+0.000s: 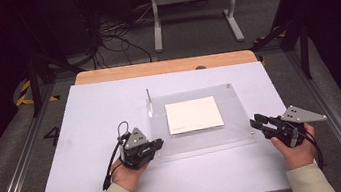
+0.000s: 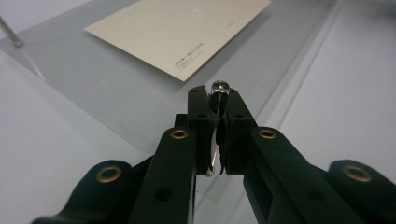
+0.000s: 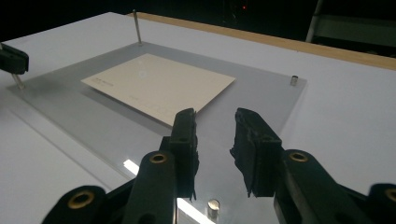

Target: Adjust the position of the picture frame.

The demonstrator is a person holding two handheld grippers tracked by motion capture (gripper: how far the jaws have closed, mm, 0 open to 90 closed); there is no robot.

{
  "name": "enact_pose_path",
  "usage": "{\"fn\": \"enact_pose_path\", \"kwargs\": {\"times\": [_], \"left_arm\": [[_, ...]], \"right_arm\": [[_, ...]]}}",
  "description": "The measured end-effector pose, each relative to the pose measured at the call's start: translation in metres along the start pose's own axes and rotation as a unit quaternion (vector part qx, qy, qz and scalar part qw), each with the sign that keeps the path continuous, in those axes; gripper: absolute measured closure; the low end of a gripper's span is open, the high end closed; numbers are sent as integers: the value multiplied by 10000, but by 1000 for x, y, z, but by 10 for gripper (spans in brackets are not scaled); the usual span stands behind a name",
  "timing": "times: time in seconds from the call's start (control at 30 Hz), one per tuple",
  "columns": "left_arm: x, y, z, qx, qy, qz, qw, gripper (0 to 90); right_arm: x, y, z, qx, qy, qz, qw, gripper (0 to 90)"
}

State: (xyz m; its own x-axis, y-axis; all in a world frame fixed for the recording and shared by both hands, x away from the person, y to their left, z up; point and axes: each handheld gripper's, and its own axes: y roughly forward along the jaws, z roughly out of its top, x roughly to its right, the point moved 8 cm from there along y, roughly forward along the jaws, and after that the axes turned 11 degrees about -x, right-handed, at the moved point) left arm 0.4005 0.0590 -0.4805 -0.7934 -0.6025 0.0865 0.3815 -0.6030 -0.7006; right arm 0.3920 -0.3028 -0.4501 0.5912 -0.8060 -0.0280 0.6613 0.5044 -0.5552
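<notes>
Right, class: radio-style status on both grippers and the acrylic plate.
Left gripper shut on metal pin. Right gripper open over corner pin. Card on clear plate. Nothing blocking.

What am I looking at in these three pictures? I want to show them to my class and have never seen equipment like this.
A person sits at a white table and holds a hand-operated gripper with two black jaws in each hand. One picture looks down from above; the other two come from small cameras riding on each gripper, looking along its jaws. On the table lies a clear plastic plate with a cream card on it and short metal pins at its corners. The left gripper is clamped on a small metal pin. The right gripper is open above another corner pin, holding nothing.
</notes>
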Motion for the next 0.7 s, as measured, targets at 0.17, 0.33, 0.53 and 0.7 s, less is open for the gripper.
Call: {"fn": "enact_pose_path", "kwargs": {"times": [0.17, 0.33, 0.53, 0.7], "left_arm": [[-18, -5, 2, 176, -264, 125, 9994, 845], [-38, -4, 1, 242, -523, 413, 9975, 841], [-63, -1, -8, 231, -991, 728, 9921, 824], [-70, -3, -10, 323, -1078, 735, 9909, 762]], "right_arm": [[-1, -1, -4, -38, -59, -15, 10000, 737], [-10, 2, -9, -238, -254, 37, 9994, 716], [-21, 7, -12, -435, -437, 149, 9980, 702], [-26, 14, -14, -586, -498, 244, 9967, 674]]}}
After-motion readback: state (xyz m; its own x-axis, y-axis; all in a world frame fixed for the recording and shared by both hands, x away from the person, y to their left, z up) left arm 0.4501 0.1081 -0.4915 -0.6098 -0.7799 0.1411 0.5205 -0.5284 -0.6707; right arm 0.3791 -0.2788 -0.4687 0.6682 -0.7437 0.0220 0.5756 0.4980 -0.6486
